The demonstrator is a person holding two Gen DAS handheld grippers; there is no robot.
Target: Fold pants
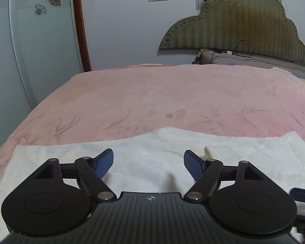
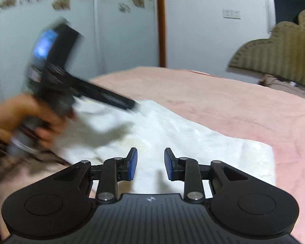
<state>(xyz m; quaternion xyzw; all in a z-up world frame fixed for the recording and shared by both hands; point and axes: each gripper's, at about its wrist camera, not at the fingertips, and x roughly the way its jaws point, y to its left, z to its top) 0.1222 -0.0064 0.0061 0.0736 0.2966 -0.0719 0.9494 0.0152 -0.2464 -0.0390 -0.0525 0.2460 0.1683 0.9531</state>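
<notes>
Item: cream-white crinkled cotton pants (image 1: 152,162), laid flat on a pink floral-printed bed cover (image 1: 152,101). In the left wrist view the cloth is spread across the lower half of the picture from 9 o'clock to 3 o'clock, with a raised, wavy far edge and a shallow fold line at about 2 o'clock of the claw. In the right wrist view (image 2: 172,134) the same cloth is seen running from 10 o'clock toward 4 o'clock, its surface faintly wrinkled and a corner squared off at 3 o'clock.

Left claw (image 1: 148,162): the blue-padded fingers are spread wide apart over the cloth; nothing is clamped between them.

Right claw (image 2: 150,163): the blue pads are parted by a narrow gap above the cloth; no fabric is seen pinched.

Hidden or unclear: the near part of the pants is covered by both black claw bodies. In the right wrist view the left claw (image 2: 132,104) and the hand (image 2: 30,118) gripping it at 9 o'clock are smeared by motion blur, so whether its tips touch the cloth cannot be told. Waistband and leg ends cannot be distinguished. A blue pad (image 1: 303,195) is cut off at the 4 o'clock edge of the left wrist view.
</notes>
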